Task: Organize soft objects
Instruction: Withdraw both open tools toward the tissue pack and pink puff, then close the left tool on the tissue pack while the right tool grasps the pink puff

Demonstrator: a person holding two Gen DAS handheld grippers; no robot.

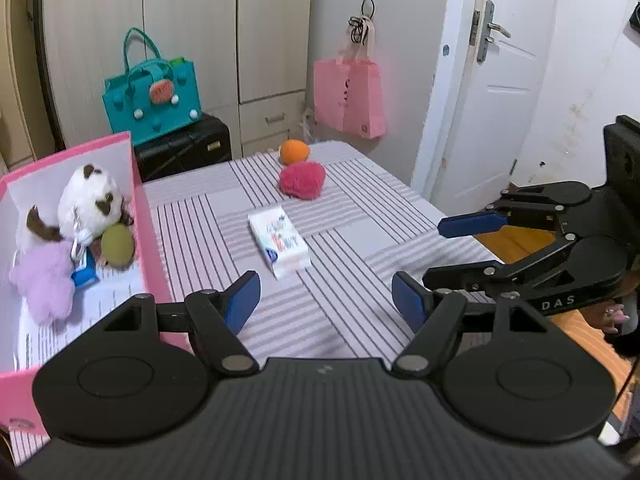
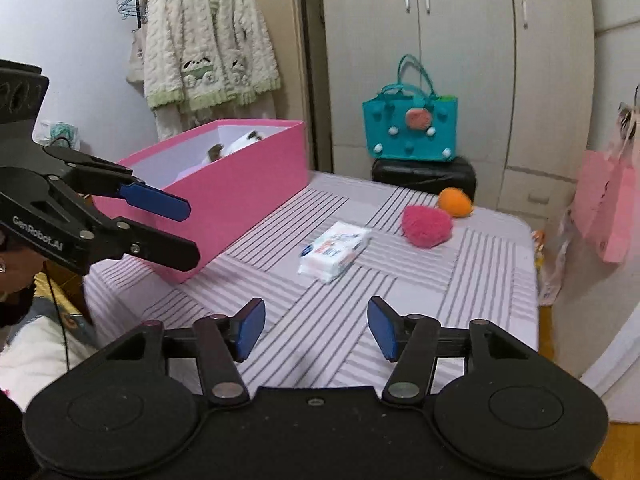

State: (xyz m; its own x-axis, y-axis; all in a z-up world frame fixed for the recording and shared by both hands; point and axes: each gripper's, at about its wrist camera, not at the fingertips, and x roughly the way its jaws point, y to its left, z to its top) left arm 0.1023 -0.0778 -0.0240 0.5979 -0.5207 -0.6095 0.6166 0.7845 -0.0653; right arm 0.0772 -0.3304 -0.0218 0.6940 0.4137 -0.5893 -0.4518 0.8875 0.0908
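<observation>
Ahead of both empty, open grippers, the tissue pack (image 1: 279, 242) lies flat on the striped table (image 1: 360, 208) between the pink box (image 1: 140, 216) and the pink pompom (image 1: 302, 180), its long axis running away from the seemingly nearer left gripper (image 1: 326, 300) and slantwise to the right gripper (image 2: 316, 328).

On the table (image 1: 360, 312) the box (image 1: 140, 216) sits at the left edge, with plush toys (image 1: 86, 200) inside. The tissue pack (image 1: 280, 242) lies mid-table, to its right. Beyond it sits the fluffy heart (image 1: 302, 180), the ball (image 1: 294, 151) just behind, perhaps touching.
</observation>
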